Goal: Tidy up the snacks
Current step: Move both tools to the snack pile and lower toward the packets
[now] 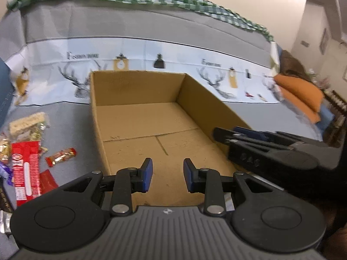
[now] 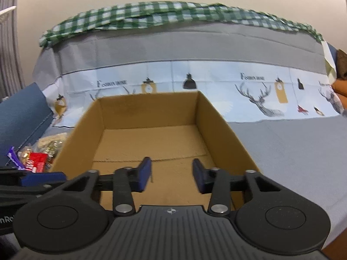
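An open cardboard box stands on the grey cloth with nothing inside it. My left gripper hangs over the box's near end, open, with nothing between its blue pads. My right gripper is also above the near end, open and holding nothing; in the left wrist view it reaches in over the box's right wall. Left of the box lie the snacks: a long red pack, a small red and gold bar, a clear pack of pale biscuits and purple wrappers.
The grey cloth carries a white band printed with deer. A green checked cloth lies along the back edge. An orange cushion sits at the right, and a blue flat object at the left.
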### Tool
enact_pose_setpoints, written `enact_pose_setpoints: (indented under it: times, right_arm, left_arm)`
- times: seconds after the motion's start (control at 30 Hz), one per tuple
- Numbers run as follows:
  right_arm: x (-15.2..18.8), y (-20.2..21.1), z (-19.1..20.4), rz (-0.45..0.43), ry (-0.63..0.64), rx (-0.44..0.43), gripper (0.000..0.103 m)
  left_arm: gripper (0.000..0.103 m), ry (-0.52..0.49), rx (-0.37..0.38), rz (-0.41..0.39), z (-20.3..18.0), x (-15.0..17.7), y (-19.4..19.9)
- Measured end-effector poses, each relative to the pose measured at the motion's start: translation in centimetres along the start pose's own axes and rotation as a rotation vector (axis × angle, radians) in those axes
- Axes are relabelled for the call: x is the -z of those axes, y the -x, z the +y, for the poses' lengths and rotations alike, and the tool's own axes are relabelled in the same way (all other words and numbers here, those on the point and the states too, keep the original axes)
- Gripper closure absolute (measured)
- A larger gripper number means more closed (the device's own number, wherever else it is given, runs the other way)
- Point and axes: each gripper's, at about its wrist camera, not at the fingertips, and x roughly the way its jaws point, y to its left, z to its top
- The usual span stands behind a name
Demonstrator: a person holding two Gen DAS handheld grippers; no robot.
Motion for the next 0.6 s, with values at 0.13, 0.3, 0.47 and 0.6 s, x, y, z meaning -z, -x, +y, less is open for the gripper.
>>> enact_pose_setpoints:
  times: [0.13,0.3,0.47,0.6]
  right_arm:
    - [-0.2,0.4,1.5,-0.003,0.018,-0.037,0.068]
    - [-0.5,1.0,3.5,-0.01,0.053,-0.1,0.061]
    - [-1.1,2.5,6.1,-0.073,0.114,-0.151,0.059]
    - [-1.6,3.1,8.8,-0.13,0.178,-0.214,0.063]
  left_arm:
    - [0.076,-0.092,0.032,0.0,0.9,-1.5,0.9]
    - [0.077,-0.204,0.129,0.035,4.0,-3.3,2.2]
    - [0.077,-0.168,0.01,-0.027,8.9,-2.9,3.3]
    - [0.077,0.002,-0.062,-0.099,11.6,-2.9,3.5]
